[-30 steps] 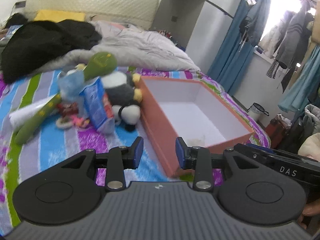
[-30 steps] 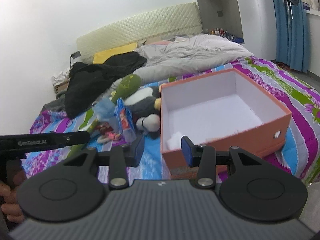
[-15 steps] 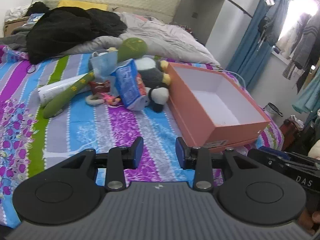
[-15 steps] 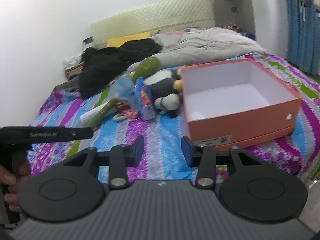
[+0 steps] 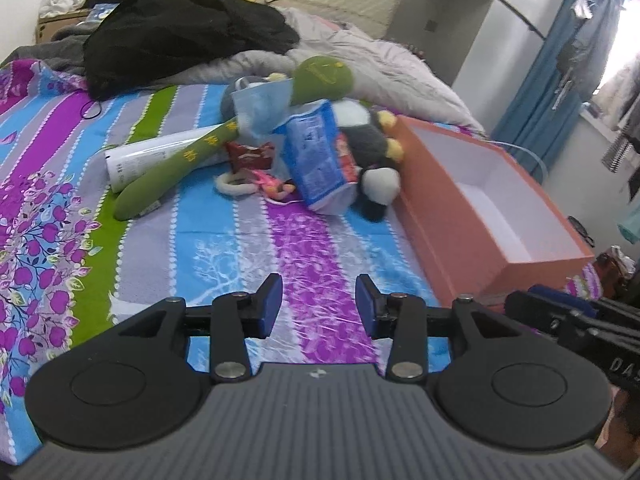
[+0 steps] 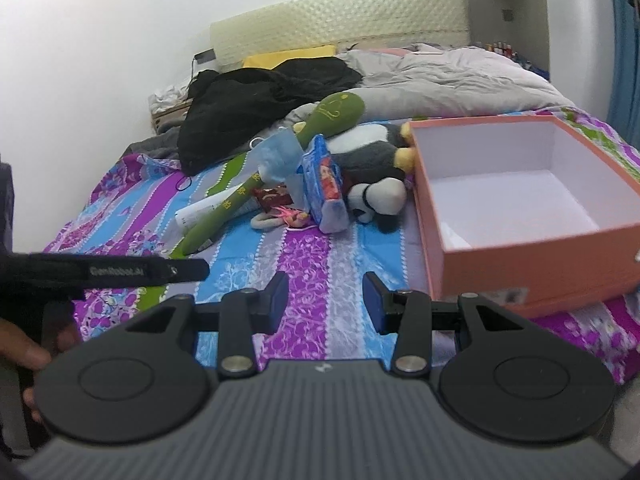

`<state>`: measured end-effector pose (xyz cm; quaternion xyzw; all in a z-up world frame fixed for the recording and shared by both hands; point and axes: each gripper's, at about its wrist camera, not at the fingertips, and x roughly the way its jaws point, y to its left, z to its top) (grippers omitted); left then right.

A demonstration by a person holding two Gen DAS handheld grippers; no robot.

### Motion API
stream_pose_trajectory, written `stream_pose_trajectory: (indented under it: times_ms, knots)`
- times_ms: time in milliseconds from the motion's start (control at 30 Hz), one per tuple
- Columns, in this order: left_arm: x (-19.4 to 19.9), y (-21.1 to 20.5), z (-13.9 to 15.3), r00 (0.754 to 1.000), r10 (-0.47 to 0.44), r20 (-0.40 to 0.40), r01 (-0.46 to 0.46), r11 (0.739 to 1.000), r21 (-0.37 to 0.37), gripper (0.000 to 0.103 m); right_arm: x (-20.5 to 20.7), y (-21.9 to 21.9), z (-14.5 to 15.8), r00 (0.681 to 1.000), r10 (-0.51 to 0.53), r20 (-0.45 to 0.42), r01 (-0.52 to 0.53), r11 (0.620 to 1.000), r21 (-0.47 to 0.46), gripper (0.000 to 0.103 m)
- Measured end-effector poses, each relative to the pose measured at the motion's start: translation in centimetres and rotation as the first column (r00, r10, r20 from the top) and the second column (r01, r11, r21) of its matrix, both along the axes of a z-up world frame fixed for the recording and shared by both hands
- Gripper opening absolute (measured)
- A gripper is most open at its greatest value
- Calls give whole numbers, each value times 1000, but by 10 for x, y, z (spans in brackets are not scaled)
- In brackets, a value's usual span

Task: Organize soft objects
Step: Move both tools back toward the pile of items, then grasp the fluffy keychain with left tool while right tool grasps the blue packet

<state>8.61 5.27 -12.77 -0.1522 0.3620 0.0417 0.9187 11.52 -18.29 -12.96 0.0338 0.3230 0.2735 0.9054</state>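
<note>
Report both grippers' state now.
Left gripper: jaws open, just widened, nothing between them.
Right gripper: jaws open, empty.

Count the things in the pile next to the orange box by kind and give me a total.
Plush toys: 2, green and penguin
Face mask: 1
Snack packets: 2, blue and red
White tube: 1
Small pink and white bits, number unclear, counted as 1
Total: 7

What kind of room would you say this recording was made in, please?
Most likely a lived-in bedroom: a bed with a striped floral sheet, a crumpled grey duvet against a padded headboard, and clothes hanging by the blue curtain.
</note>
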Motion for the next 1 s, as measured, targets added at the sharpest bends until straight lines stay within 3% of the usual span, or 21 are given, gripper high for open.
stream_pose_trajectory:
  times_ms: [633,767,933,1000]
  knots:
    - [116,74,-93,990,108,-88,-101,992,74,46,113,70,-61,997,38,-65,-40,998,-38,44]
    - [146,83,-105,989,94,-111,-83,992,100,58,137,87,-68,998,37,-57,-39,998,-43,44]
    - [176,94,-116,990,99,-96,-88,989,115,59,164,103,-74,999,28,-43,-30,999,-44,62]
    - [186,98,-119,991,98,-89,-86,988,130,59,172,109,-78,999,27,-45,-29,998,-49,62]
